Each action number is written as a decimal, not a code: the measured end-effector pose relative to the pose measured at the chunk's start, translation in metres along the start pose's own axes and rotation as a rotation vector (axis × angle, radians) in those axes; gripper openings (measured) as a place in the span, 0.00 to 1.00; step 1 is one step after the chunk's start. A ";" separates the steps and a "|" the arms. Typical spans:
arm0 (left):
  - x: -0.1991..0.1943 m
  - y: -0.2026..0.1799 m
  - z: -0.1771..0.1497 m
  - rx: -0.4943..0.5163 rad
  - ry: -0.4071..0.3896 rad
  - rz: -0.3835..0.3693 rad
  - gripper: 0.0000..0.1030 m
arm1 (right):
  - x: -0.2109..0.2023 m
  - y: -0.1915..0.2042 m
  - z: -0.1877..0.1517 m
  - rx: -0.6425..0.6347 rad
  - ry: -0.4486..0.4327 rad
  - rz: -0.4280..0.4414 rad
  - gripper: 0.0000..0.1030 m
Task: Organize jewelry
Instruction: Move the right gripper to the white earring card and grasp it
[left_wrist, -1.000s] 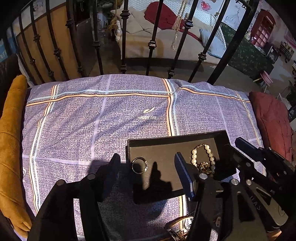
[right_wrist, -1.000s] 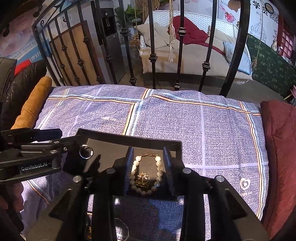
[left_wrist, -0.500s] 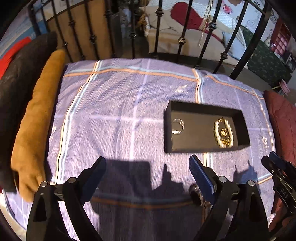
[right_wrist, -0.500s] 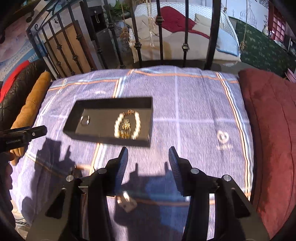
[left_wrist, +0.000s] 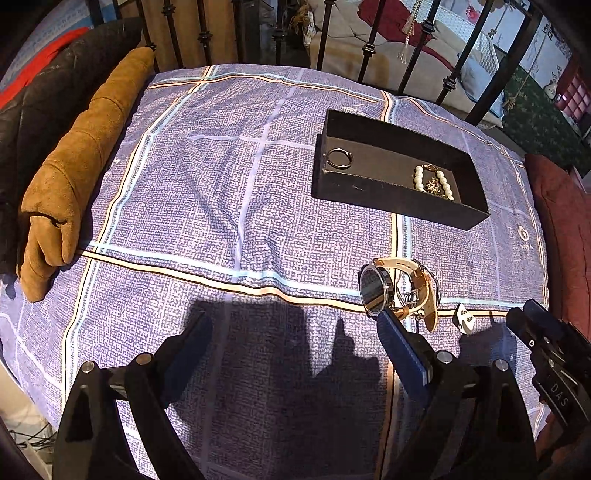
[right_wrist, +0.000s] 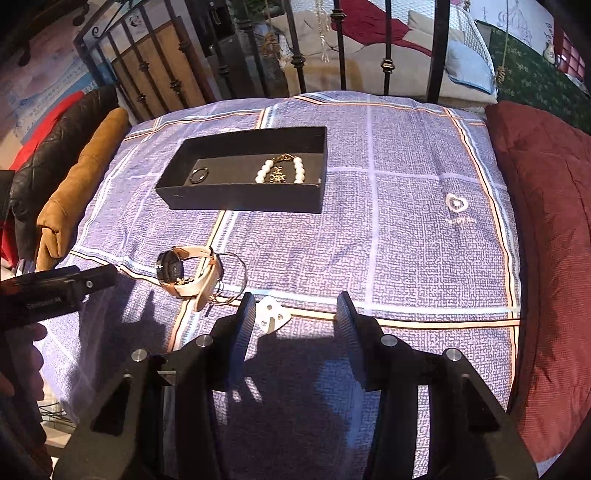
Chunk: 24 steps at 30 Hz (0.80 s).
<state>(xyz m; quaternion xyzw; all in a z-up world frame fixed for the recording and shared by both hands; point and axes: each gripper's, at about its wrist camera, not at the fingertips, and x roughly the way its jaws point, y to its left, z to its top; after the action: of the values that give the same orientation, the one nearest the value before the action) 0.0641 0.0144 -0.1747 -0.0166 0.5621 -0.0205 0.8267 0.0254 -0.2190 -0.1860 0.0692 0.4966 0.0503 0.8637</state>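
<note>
- Tan cushion (left_wrist: 77, 162) along the left edge of the left wrist view, black jacket (left_wrist: 44, 92) behind it at upper left.
- Purple checked cloth (left_wrist: 221, 192) across the middle of both views.
- Left gripper (left_wrist: 291, 341) at bottom centre of its own view, jaws spread wide and empty, above shadowed cloth; right blue pad (left_wrist: 400, 350) just below the watch.
- Black box (left_wrist: 384, 195) at upper right of centre in the left view, upper left of centre in the right view, resting on the cloth.
- Inside the box: ring (left_wrist: 339, 158) at the left end, pearl bracelet (left_wrist: 434, 181) with a gold charm at the right end, the two apart.
- Watch (left_wrist: 400, 291) with pale strap on its side on the cloth, right of centre in the left view, lower left in the right view, well below the box; thin wire bangle (right_wrist: 234, 277) tangled around it.
- Small white piece (right_wrist: 271, 315) on the cloth, just right of the watch, near the left finger of the right gripper.
- Right gripper (right_wrist: 295, 328) at bottom centre of its view, jaws parted and empty.
- Dark red cushion (right_wrist: 546, 229) down the right edge.
</note>
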 end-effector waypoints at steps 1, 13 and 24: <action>0.000 -0.002 -0.001 0.003 -0.001 0.004 0.86 | -0.001 0.002 0.000 -0.003 0.001 0.007 0.45; 0.000 -0.006 0.001 0.047 -0.037 0.025 0.86 | 0.009 0.021 -0.010 -0.037 0.026 0.015 0.45; 0.011 0.006 0.004 0.089 -0.011 0.015 0.86 | 0.010 0.028 -0.008 0.005 0.031 -0.035 0.45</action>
<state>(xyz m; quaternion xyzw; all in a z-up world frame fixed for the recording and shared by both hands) 0.0722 0.0197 -0.1834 0.0242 0.5560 -0.0390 0.8299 0.0229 -0.1896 -0.1941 0.0618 0.5112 0.0350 0.8565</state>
